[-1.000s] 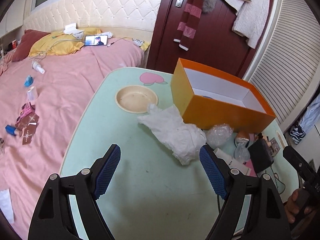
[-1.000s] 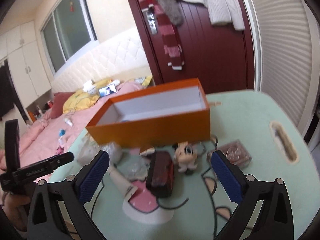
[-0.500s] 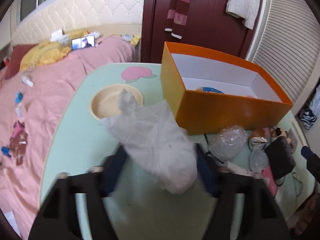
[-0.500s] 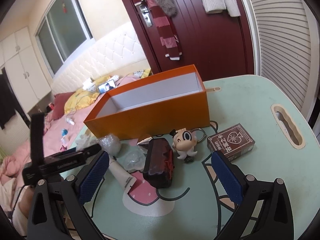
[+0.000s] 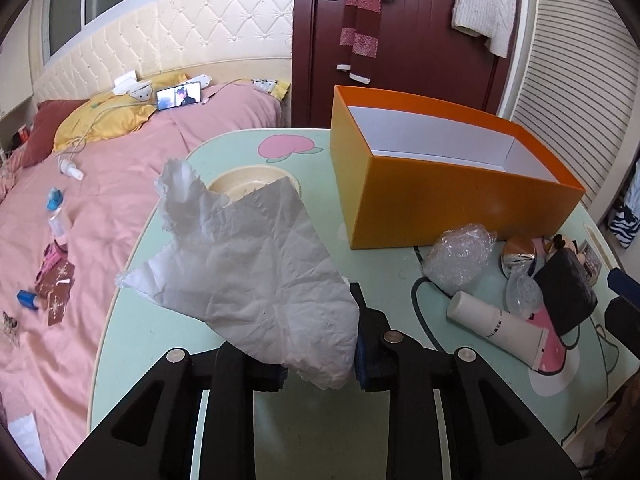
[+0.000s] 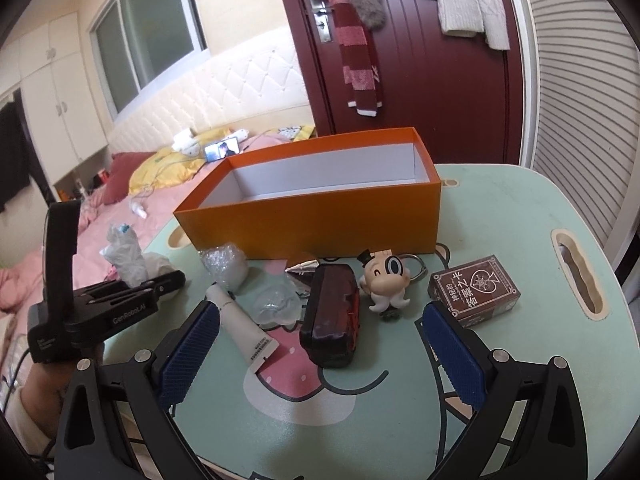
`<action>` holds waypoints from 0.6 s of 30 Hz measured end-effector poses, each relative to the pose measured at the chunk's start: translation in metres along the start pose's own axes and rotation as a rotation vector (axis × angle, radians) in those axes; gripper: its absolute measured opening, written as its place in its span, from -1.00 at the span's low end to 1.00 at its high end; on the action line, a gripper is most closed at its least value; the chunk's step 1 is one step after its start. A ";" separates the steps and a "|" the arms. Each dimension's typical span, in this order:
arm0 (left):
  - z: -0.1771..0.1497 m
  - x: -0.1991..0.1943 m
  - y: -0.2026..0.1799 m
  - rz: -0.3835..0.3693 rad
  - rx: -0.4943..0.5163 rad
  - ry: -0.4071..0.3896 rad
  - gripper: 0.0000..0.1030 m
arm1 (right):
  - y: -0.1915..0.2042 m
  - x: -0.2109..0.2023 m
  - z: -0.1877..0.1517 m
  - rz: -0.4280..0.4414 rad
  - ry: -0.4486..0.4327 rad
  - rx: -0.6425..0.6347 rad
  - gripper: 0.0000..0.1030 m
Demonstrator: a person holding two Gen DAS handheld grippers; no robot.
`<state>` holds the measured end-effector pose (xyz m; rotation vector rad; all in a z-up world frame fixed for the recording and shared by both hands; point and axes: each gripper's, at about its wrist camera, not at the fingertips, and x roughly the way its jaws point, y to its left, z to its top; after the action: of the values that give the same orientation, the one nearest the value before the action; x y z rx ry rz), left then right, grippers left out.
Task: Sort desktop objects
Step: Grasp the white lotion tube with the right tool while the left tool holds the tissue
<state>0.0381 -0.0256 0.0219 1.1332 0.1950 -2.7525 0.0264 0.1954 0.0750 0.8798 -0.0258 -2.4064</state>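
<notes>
Since a second ago, the left claw (image 5: 320,364) has closed its jaws on the crumpled white tissue (image 5: 248,276), which then lay flat on the tabletop (image 5: 320,420) beside the orange box (image 5: 440,208). Now the tissue is clamped between the blue pads and raised, its loose end standing up in front of the round cream dish (image 5: 256,180) at the far left of the tabletop. In the right wrist view the same claw appears at the left edge with the tissue (image 6: 124,260) sticking out of its tip, and a hand (image 6: 44,384) grips its handle below.

The right claw (image 6: 320,360) is spread wide with nothing between its blue pads (image 6: 188,352). It hangs above the near part of the pale green tabletop, which carries a cartoon print.

The orange box stands open near the back of the tabletop, its white inside showing. In front of it lies a row of small things: a wad of clear plastic wrap (image 6: 226,266), a white tube (image 6: 240,324) lying on its side, a clear plastic cup shape (image 6: 276,304), a dark red and black case (image 6: 332,320), a cartoon figure keychain (image 6: 386,280) with a ring, and a brown pack of playing cards (image 6: 474,290) to the right.

Beyond the tabletop is a bed (image 5: 100,200) with a pink cover, scattered with small items, and a dark red door (image 6: 420,60) with a striped scarf hung on it.
</notes>
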 end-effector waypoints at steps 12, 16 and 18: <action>0.003 0.003 0.002 0.002 -0.007 -0.006 -0.49 | 0.054 0.014 -0.003 0.118 0.036 -0.263 0.63; 0.003 0.003 0.003 0.002 -0.007 -0.007 -0.49 | 0.063 0.035 0.000 0.144 0.086 -0.298 0.17; 0.003 0.003 0.004 -0.001 -0.009 -0.008 -0.49 | 0.065 0.051 0.000 0.123 0.142 -0.304 0.11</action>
<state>0.0343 -0.0302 0.0215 1.1196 0.2064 -2.7537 0.0274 0.1149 0.0585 0.8749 0.3218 -2.1551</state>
